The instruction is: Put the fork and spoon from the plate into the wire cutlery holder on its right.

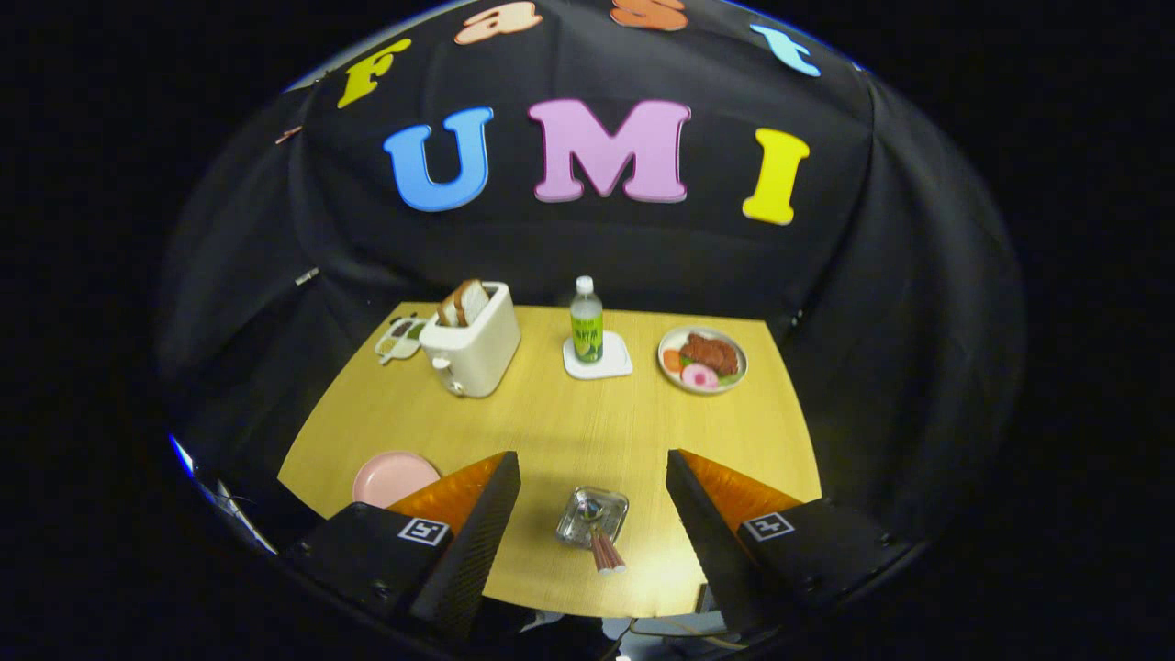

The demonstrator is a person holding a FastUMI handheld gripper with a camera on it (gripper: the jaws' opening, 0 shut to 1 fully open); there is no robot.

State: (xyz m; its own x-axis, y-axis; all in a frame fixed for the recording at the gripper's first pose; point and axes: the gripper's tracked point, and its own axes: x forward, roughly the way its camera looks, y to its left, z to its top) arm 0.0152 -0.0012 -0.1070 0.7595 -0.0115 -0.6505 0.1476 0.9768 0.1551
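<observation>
We are holding the gripper [593, 477] high over the near edge of the wooden table [551, 413], its jaws spread wide and gripping nothing. Between the fingers we are seeing the wire cutlery holder [592, 516] with the fork and spoon [606, 554] standing in it, to the right of the pink plate [393, 476]. Farther off, a toaster [473, 347], a bottle [587, 321] and a plate of food [702, 359] are standing.

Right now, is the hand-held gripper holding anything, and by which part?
Nothing is held. The hand-held gripper is open, fingers wide apart, above the wire holder, where the cutlery already stands.
</observation>
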